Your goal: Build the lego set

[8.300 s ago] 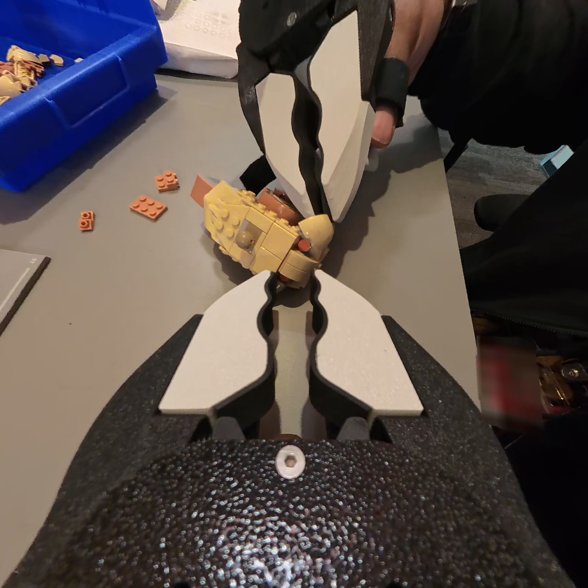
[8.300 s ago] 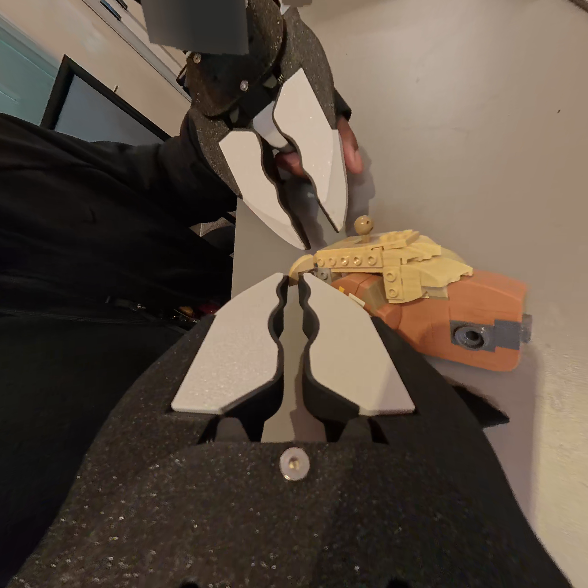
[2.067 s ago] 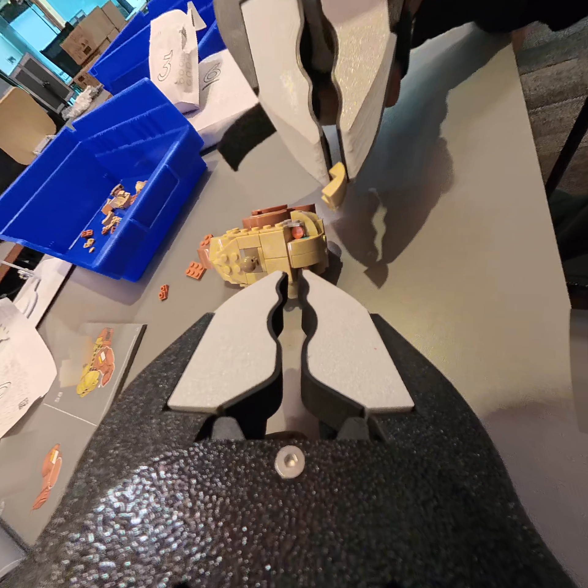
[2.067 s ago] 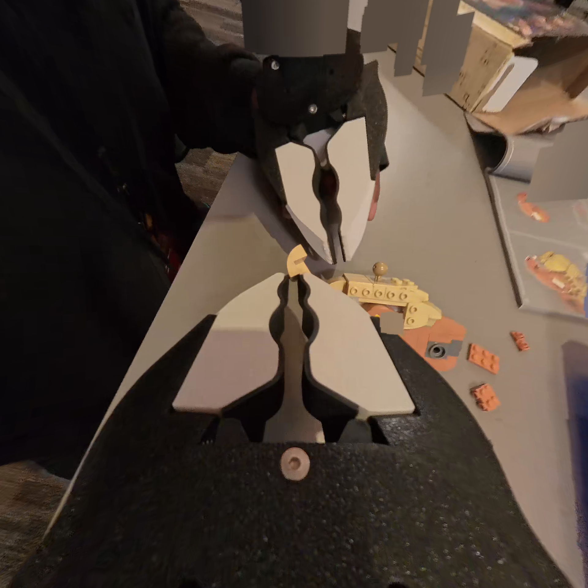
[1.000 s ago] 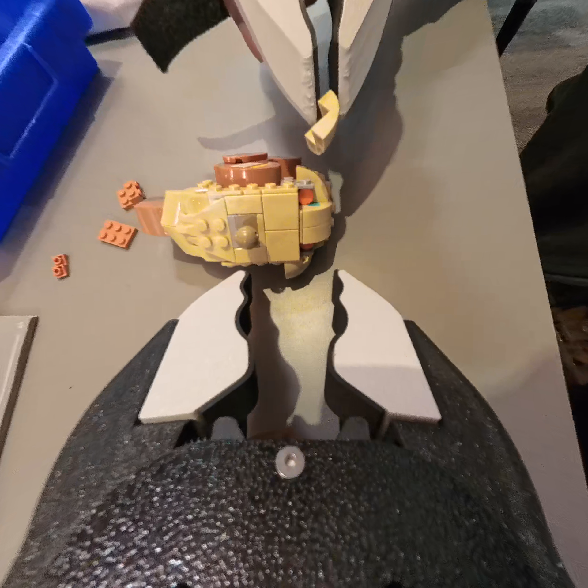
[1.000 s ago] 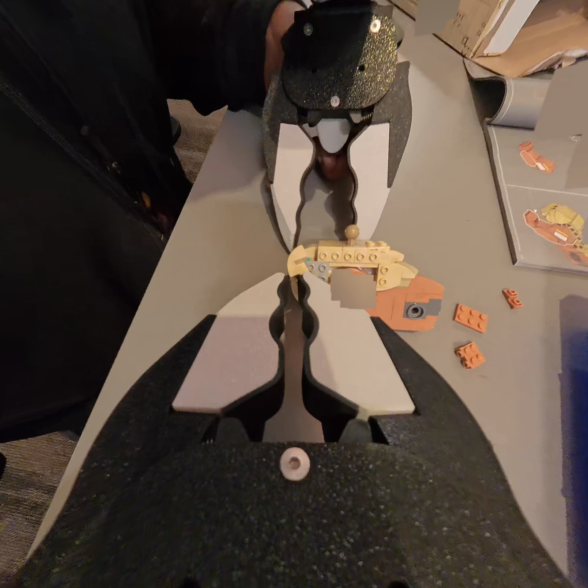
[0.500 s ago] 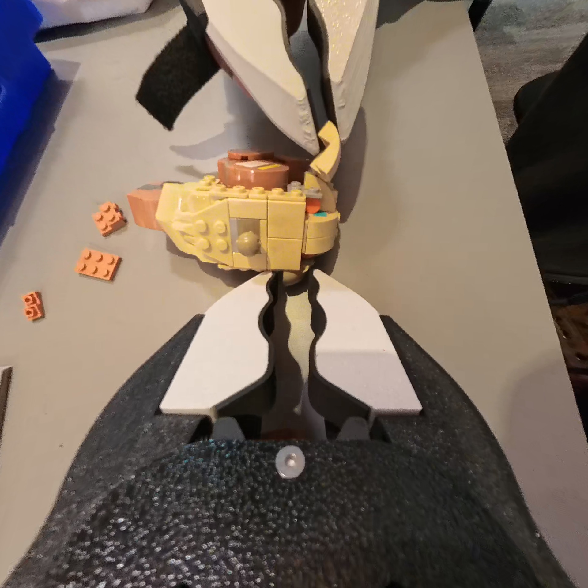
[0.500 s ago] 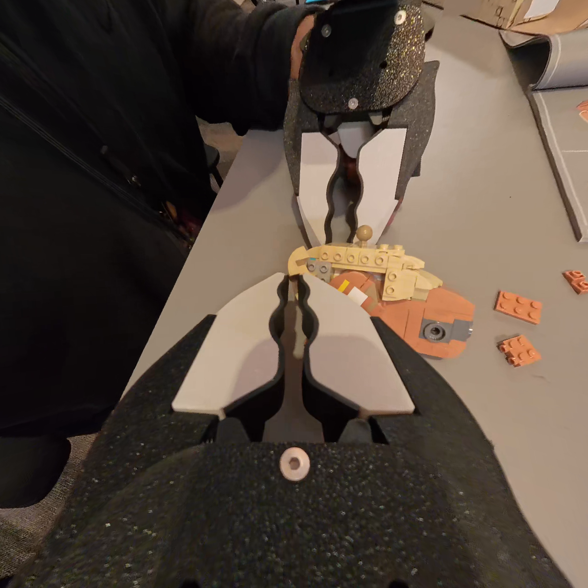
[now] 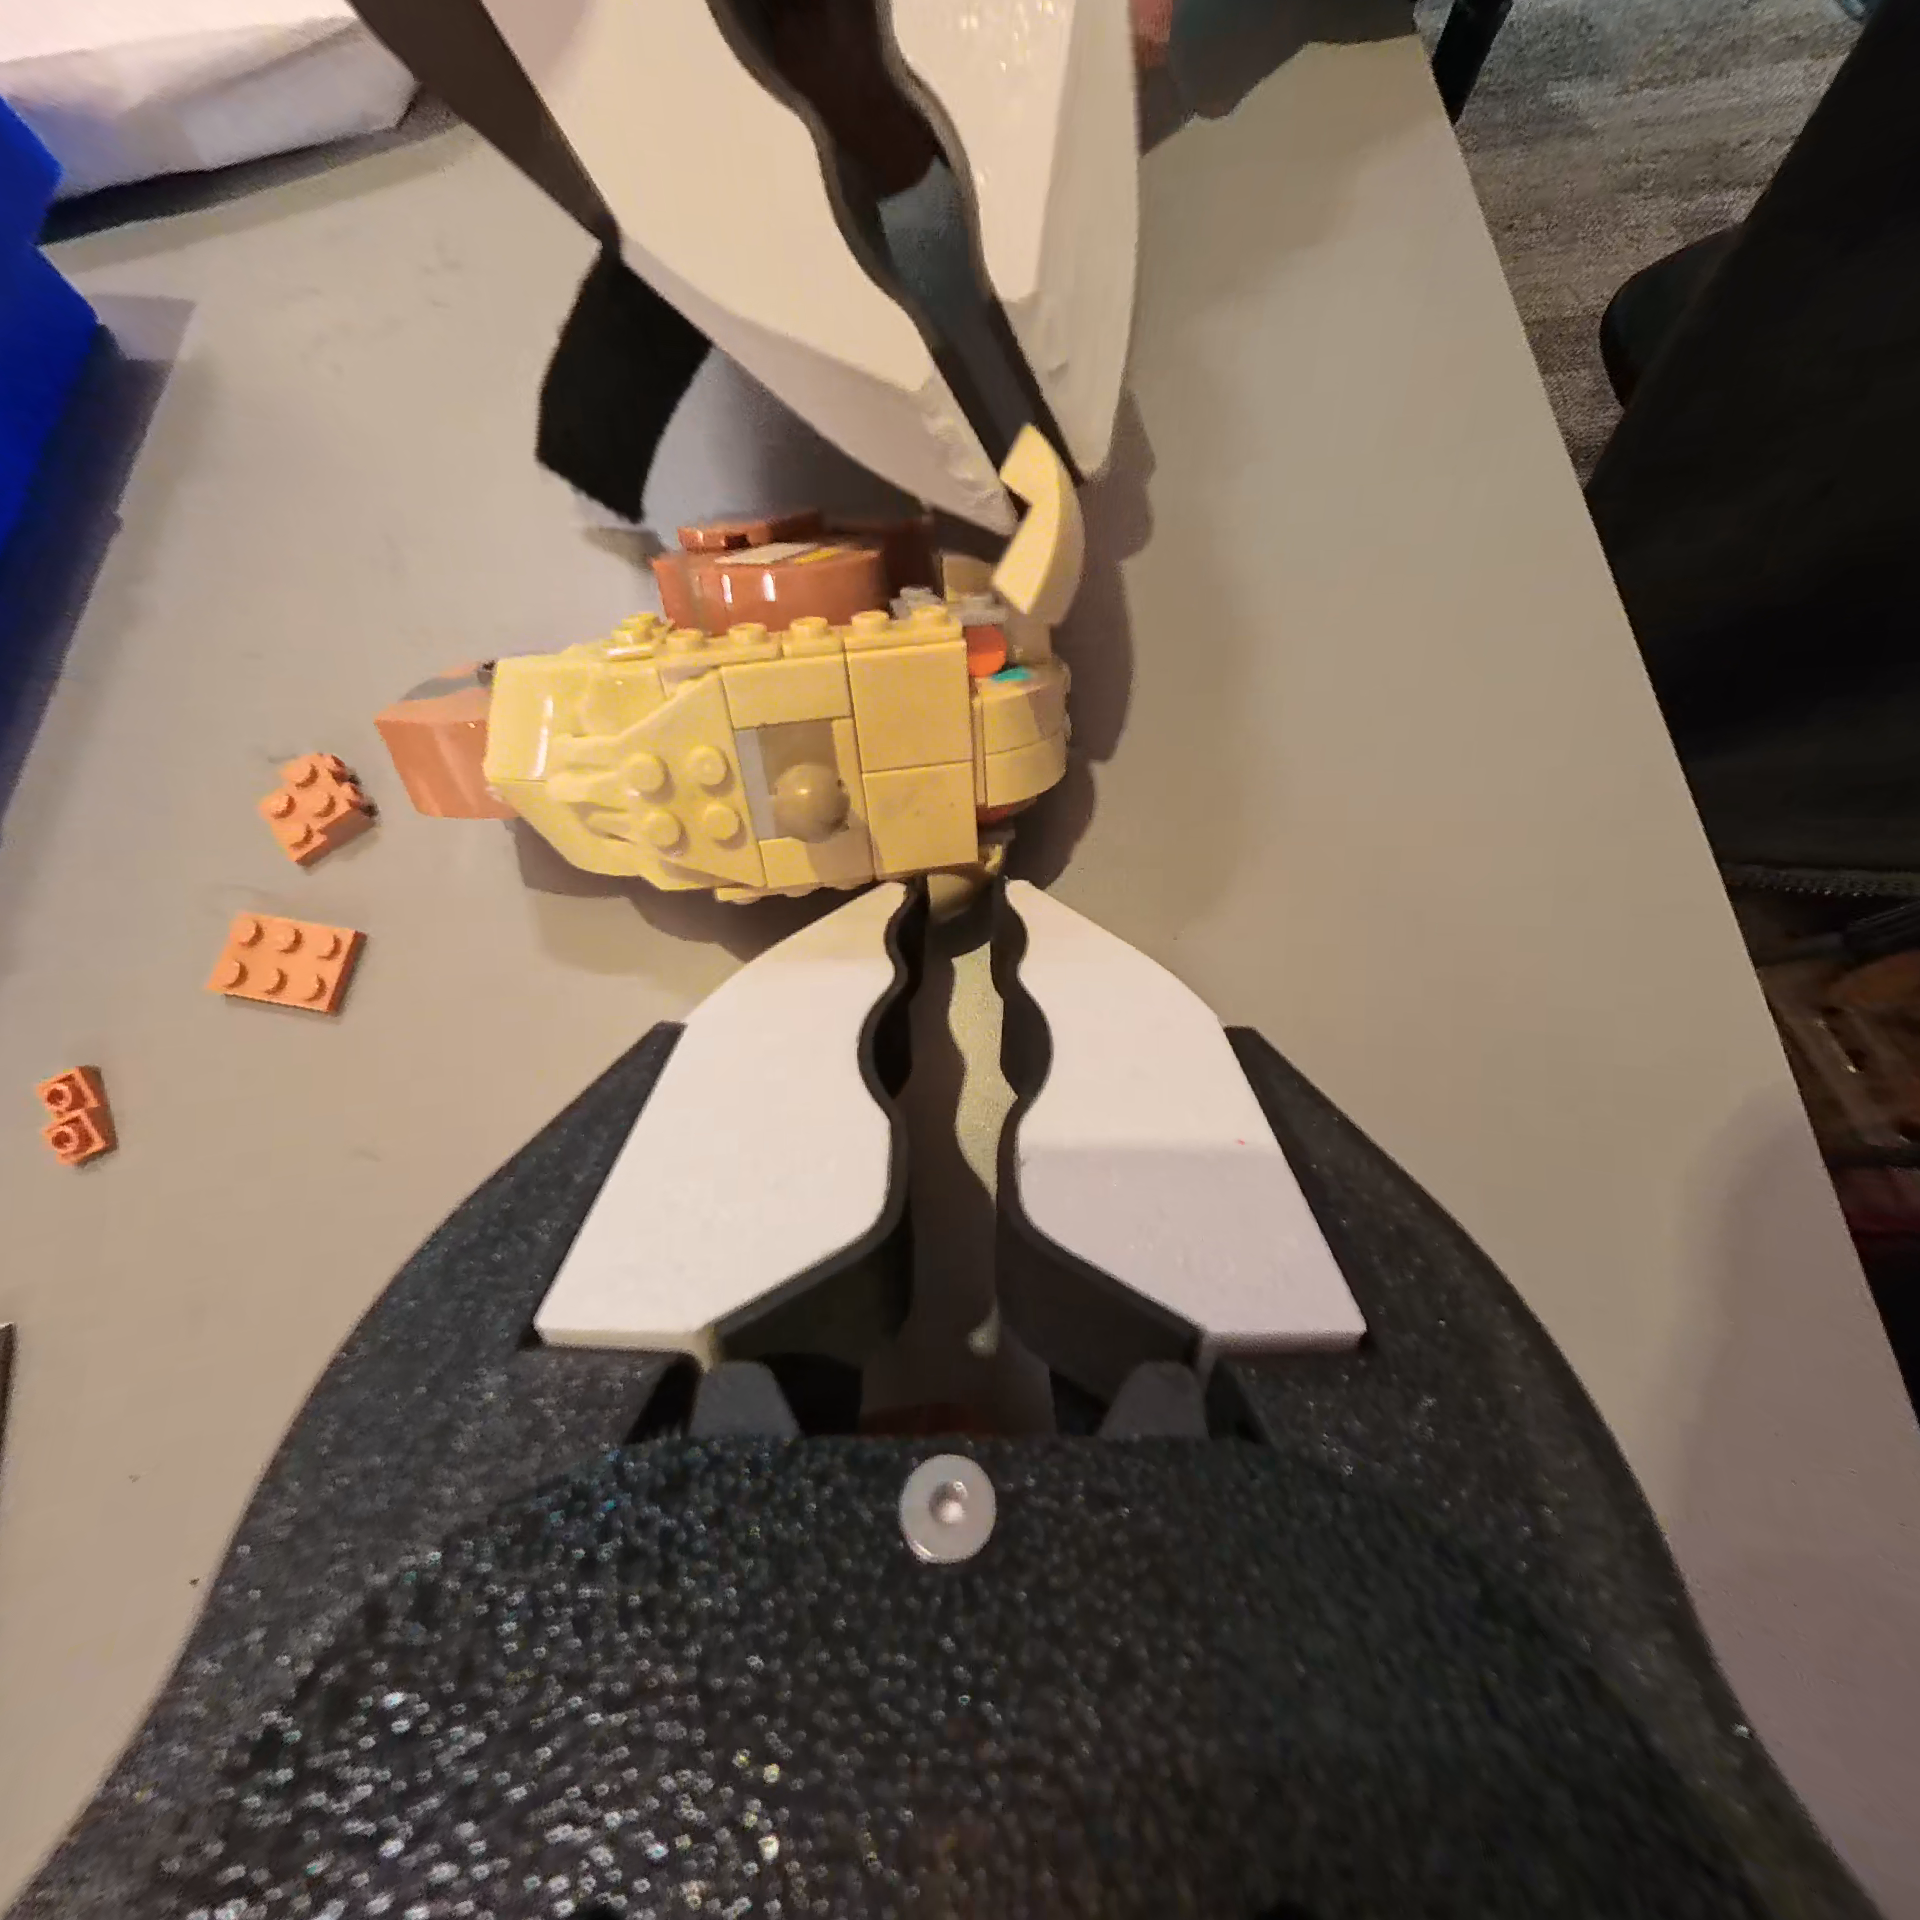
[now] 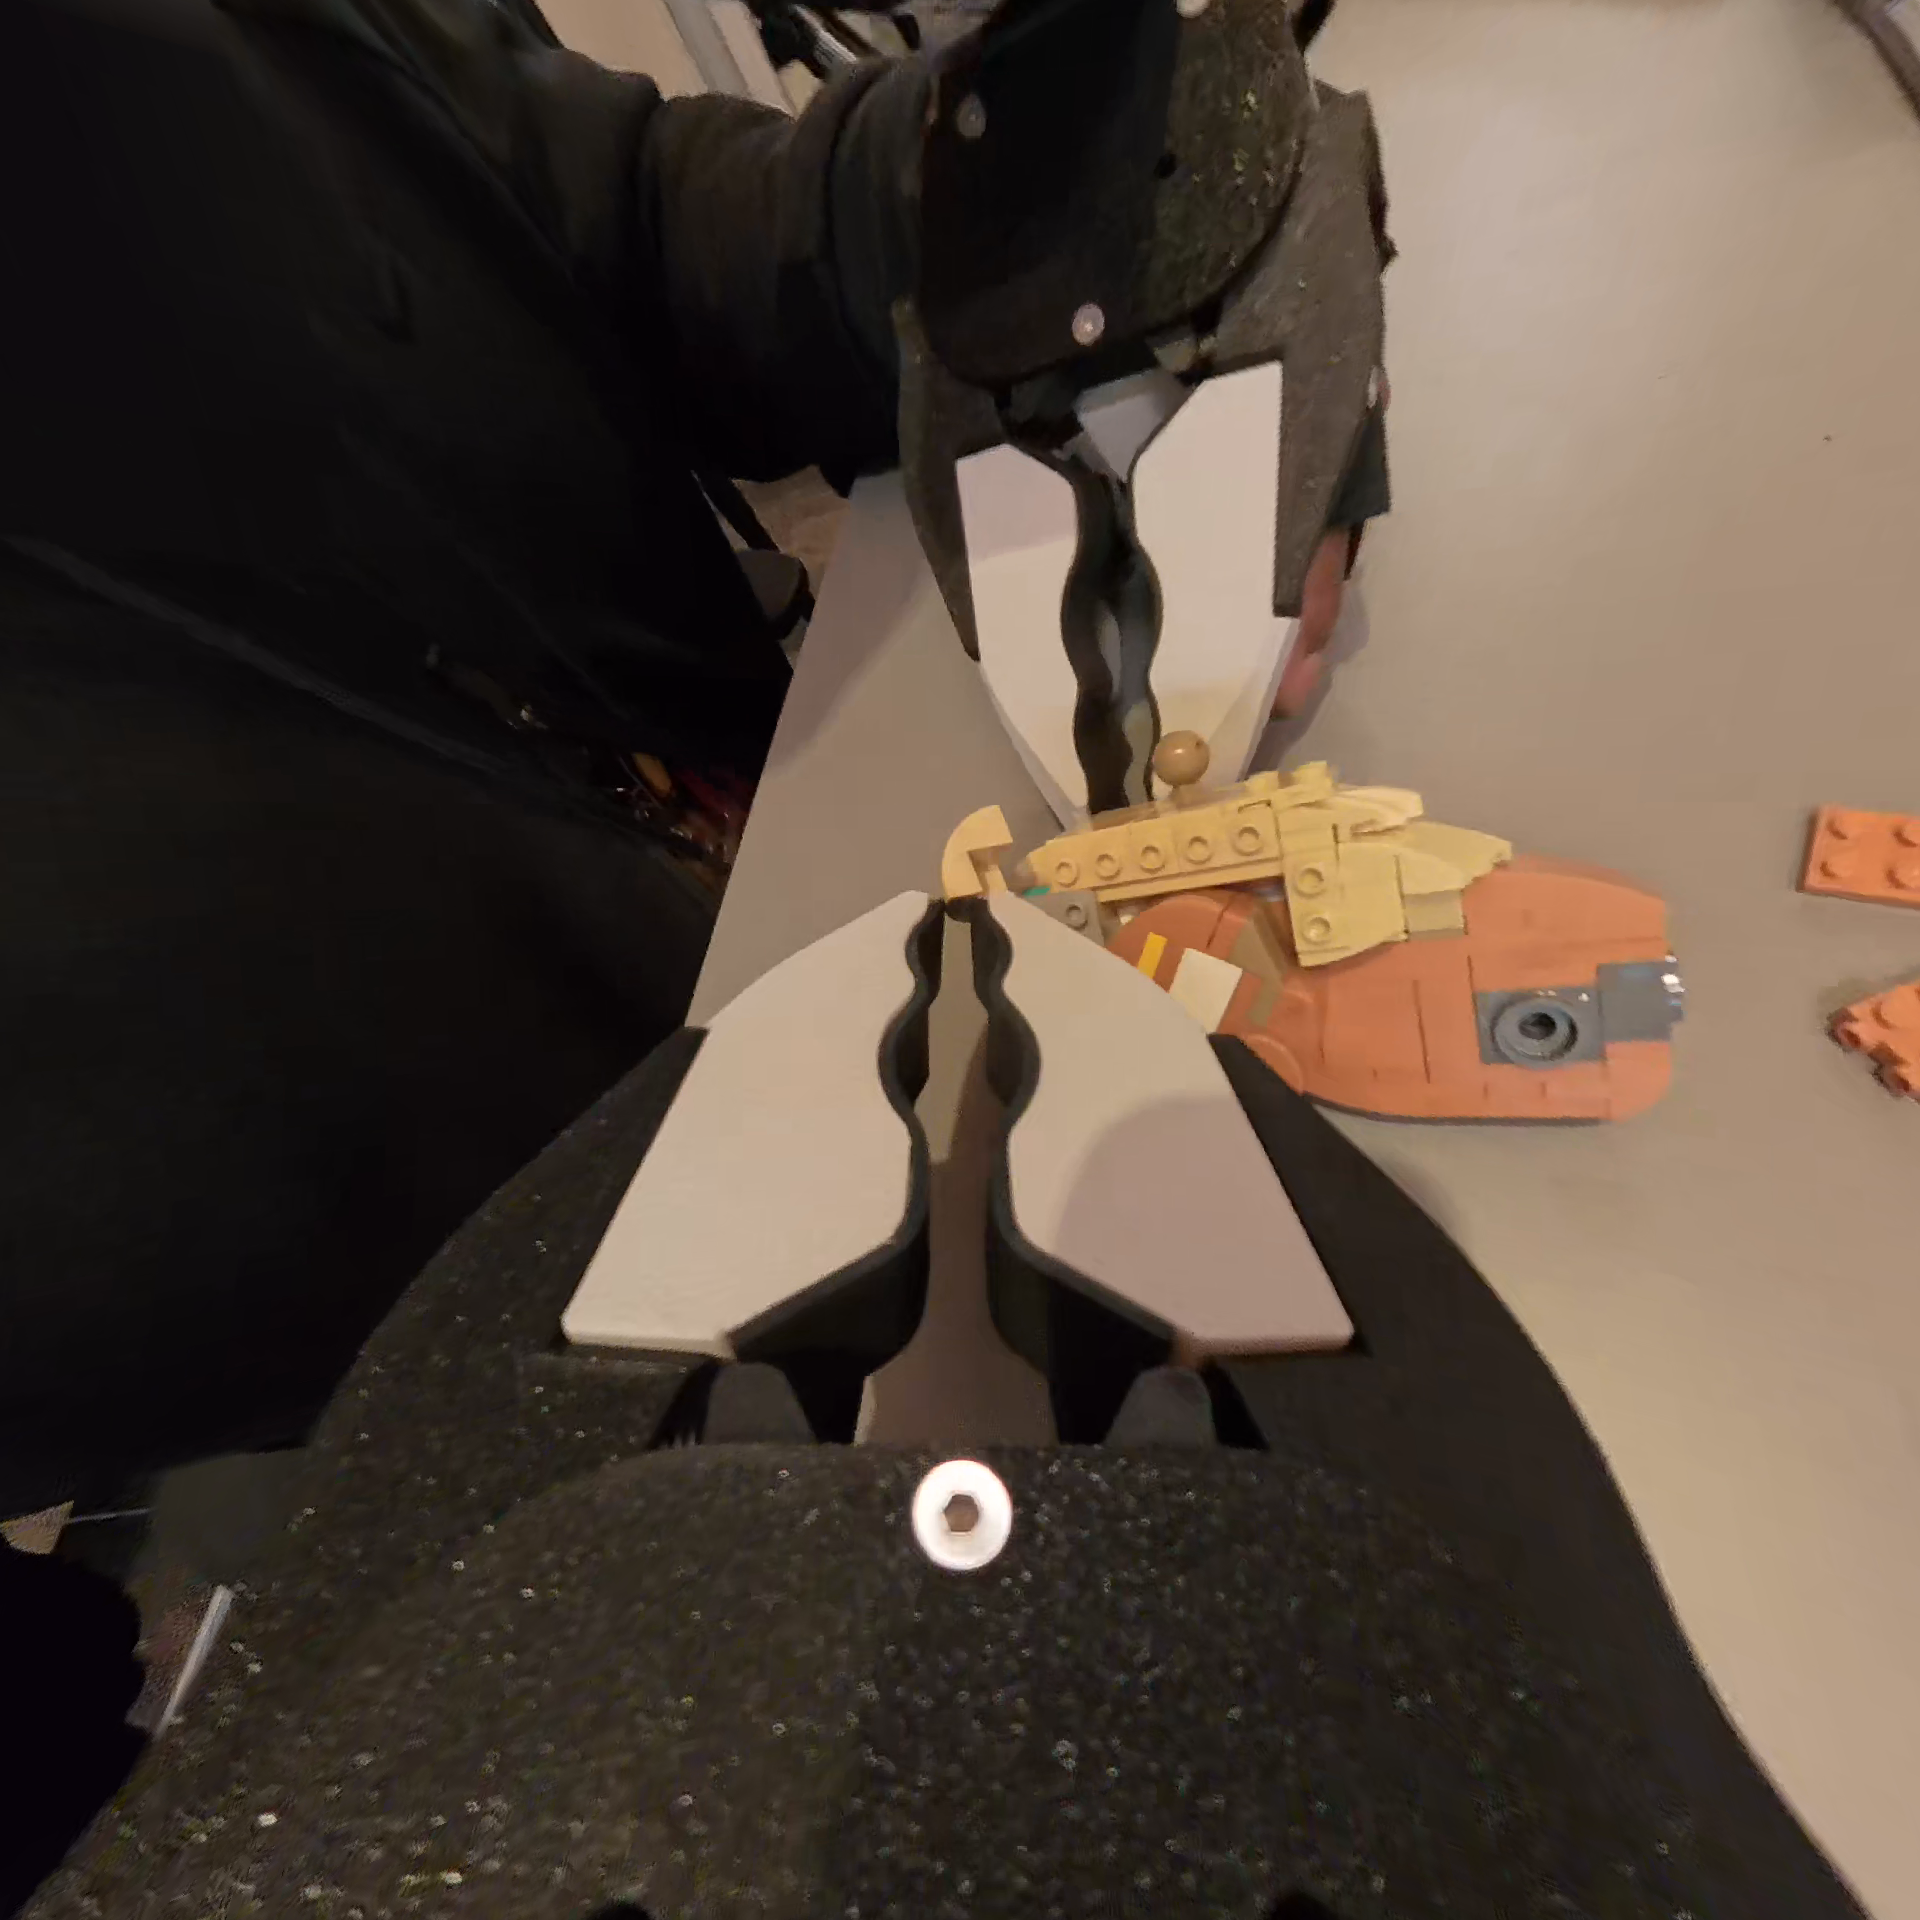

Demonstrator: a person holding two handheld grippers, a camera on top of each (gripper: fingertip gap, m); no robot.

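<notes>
Tan curved arch brick [image 9: 1042, 540], clamped in the right gripper [image 10: 958, 906], wants a square, gentle press onto the model's [image 9: 790, 774] end while the left gripper [image 9: 956, 896], pinching its near edge, braces it.

Flat grey matte surface [image 9: 1299, 935] bearing a tan-and-orange brick model [image 9: 790, 758] lying on its side; three loose orange studded plates [image 9: 286, 961] to its left; white paper [image 9: 187, 94] at far edge.

The blue bin [image 9: 31, 301] is getting chopped off at the left edge — just a corner showing. The orange plates [image 10: 1865, 854] are running off the right side, and the model's [image 9: 790, 769] underside is hiding against the table [image 9: 1299, 727].
</notes>
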